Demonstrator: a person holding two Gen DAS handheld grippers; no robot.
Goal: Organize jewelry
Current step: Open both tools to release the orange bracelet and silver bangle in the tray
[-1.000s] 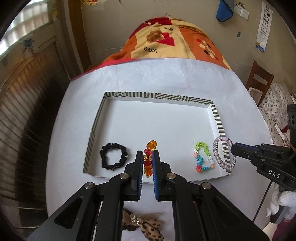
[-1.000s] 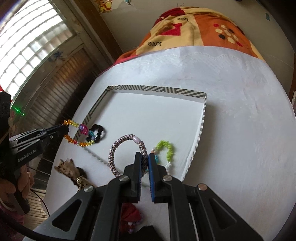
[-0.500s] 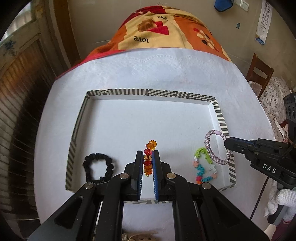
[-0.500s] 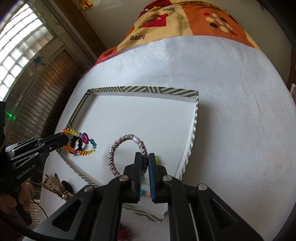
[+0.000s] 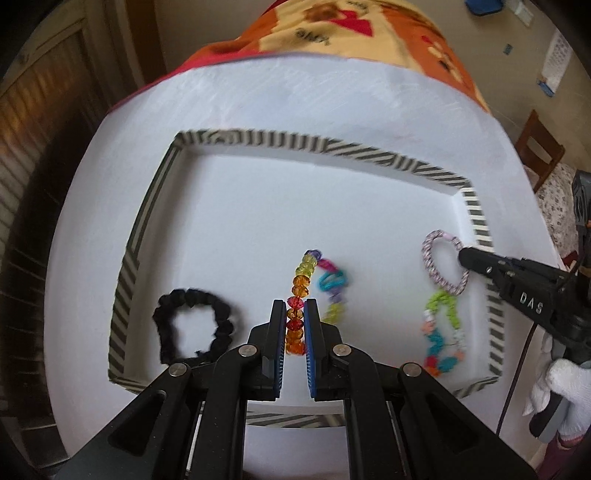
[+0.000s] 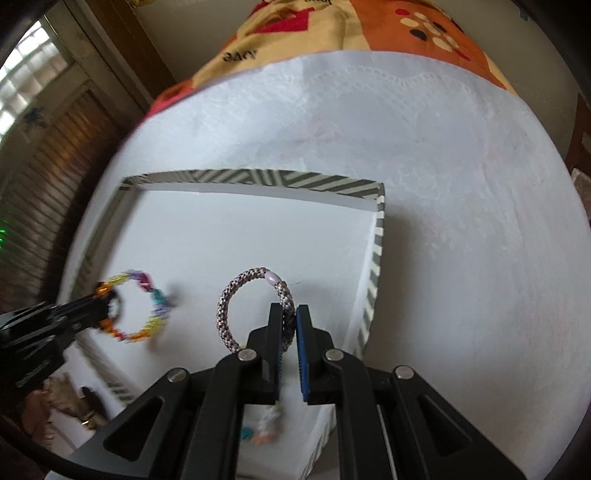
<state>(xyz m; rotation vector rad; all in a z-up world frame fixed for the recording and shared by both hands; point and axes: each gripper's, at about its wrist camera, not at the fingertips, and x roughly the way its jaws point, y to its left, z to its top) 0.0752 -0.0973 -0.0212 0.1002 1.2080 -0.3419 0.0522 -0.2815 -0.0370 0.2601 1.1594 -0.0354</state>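
My left gripper [image 5: 294, 306] is shut on a rainbow bead bracelet [image 5: 301, 284] and holds it over the near middle of the striped-rim white tray [image 5: 295, 142]. It also shows in the right wrist view [image 6: 147, 314]. My right gripper [image 6: 295, 314] is shut on a grey woven cord bracelet [image 6: 236, 295] above the tray's right side; it shows in the left wrist view too [image 5: 430, 266]. A black scrunchie [image 5: 192, 325] lies in the tray's near left. A green and multicolour bead bracelet [image 5: 443, 332] lies in the tray's near right.
The tray sits on a white cloth [image 6: 461, 221] over a round table. An orange patterned blanket [image 5: 351, 29] covers the far part. A leopard-print hair bow [image 6: 74, 402] lies on the cloth left of the tray. A wooden chair [image 5: 539, 147] stands at the right.
Both grippers have moved forward over the tray with their bracelets still held. The rainbow bracelet now hangs further inside, swinging, and the cord bracelet has crossed the right rim inward.
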